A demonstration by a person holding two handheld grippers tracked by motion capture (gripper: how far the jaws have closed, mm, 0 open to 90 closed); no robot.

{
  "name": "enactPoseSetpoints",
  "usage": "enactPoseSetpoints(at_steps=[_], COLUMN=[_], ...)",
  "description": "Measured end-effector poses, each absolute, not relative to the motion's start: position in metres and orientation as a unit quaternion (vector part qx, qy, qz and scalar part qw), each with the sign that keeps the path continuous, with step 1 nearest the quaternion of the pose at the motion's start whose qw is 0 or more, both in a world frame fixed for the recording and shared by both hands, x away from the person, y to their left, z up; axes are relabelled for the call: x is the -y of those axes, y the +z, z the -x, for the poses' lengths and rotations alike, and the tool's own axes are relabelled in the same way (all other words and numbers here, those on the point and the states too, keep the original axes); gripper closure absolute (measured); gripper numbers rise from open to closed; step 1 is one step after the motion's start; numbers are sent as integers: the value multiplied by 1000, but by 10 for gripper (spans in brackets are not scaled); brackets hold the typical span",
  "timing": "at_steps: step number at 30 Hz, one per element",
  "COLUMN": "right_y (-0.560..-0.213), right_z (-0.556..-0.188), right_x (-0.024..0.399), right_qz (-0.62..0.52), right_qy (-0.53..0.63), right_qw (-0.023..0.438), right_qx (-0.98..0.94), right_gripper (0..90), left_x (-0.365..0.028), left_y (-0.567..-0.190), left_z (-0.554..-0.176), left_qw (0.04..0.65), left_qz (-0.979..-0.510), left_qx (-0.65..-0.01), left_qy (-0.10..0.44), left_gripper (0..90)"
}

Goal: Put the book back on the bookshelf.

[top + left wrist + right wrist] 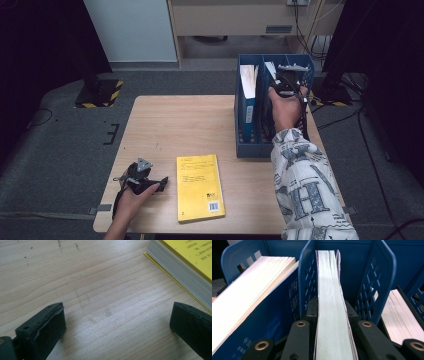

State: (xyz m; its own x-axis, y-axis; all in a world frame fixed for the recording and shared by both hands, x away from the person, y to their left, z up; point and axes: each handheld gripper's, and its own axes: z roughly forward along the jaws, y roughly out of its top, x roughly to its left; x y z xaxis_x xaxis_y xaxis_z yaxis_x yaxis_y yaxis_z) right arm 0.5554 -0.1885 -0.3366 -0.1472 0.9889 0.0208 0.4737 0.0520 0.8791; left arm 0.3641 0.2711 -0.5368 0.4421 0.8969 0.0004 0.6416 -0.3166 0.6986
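1. A wooden table (170, 125) carries a blue file rack (246, 150) at its far right and a yellow book (200, 187) lying flat near the front edge.
2. The file rack is divided into upright slots. A blue-covered book (249, 305) leans in the left slot; a thin book (332, 315) stands in the middle slot; a third book (402, 320) is seen in the slot to the right.
3. The thin book is clamped by its page edge in the right gripper (287, 82), above the middle slot.
4. The left gripper (117, 322) rests on the table with its jaws spread apart and nothing between them, just beside the yellow book.
5. Risk: the thin book may be caught on a blue divider (308, 277) if it is tilted, and the rack may be dragged or tipped.
6. Risk: the loose cover may be bent or creased if the clamp is not kept square to the pages.
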Motion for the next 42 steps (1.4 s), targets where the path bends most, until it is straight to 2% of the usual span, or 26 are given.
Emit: enactPoseSetpoints(at_steps=[17, 27, 42], right_y=[-343, -349, -354], right_z=[-562, -565, -559], right_x=[181, 184, 178], right_qz=[-557, -555, -545], right_qy=[383, 364, 375], right_qw=[338, 359, 351], right_qx=[-655, -657, -663], right_gripper=[734, 733, 720], left_x=[-271, -270, -270], left_y=[-537, -537, -537], left_z=[-364, -364, -364], left_qw=[320, 320, 321], left_qz=[-788, -788, -788], left_qx=[-487, -487, -487], left_qy=[199, 198, 198], left_gripper=[0, 0, 0])
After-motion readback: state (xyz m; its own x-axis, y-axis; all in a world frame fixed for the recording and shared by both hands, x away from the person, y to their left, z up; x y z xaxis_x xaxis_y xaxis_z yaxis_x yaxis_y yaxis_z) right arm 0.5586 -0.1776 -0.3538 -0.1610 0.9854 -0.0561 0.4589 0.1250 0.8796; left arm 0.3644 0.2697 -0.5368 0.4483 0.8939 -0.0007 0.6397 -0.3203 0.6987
